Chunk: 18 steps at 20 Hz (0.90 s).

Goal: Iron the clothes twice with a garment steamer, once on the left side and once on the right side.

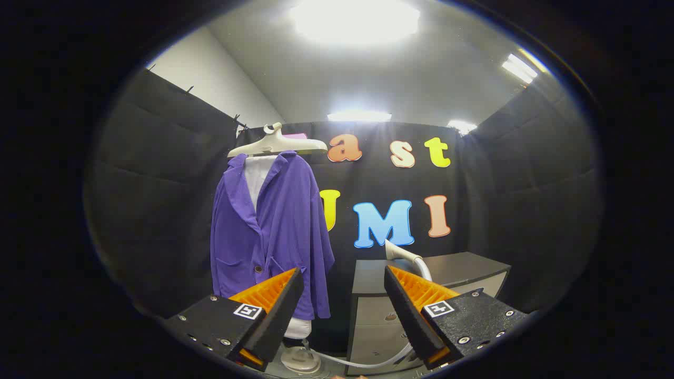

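A purple jacket (274, 231) hangs on a pale hanger (276, 145) beyond my left finger, over a white lining or stand. The garment steamer's white head (403, 253) lies on a dark cabinet top (463, 266), just beyond my right finger, with its hose (363, 363) curving down to a white base (300, 360) under the jacket. My gripper (343, 279) is open, with a wide gap and nothing between the fingers.
The grey cabinet (376, 326) with drawers stands to the right of the jacket, close ahead of my fingers. Black cloth walls close the booth behind and on both sides.
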### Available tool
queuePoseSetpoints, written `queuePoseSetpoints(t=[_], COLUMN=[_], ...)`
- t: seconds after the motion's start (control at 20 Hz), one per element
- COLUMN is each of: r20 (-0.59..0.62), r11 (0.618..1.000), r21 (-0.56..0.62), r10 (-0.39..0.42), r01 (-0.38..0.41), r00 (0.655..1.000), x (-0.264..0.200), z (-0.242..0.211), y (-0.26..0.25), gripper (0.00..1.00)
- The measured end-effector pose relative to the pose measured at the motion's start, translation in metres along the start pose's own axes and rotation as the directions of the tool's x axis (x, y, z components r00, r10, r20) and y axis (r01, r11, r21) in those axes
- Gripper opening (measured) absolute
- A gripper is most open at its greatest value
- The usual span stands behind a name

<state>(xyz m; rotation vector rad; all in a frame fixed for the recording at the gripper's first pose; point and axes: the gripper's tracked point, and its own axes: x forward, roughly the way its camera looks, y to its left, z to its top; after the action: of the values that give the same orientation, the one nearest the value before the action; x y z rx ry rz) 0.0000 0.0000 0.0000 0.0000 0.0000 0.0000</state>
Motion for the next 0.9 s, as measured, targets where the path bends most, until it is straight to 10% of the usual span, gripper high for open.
queuePoseSetpoints(t=[0.9], r20=[-0.091], r11=[0.996], r21=[0.078], r10=[-0.024], r01=[0.031], r00=[0.996], x=[0.020], z=[-0.023], y=[-0.010], gripper=[0.95])
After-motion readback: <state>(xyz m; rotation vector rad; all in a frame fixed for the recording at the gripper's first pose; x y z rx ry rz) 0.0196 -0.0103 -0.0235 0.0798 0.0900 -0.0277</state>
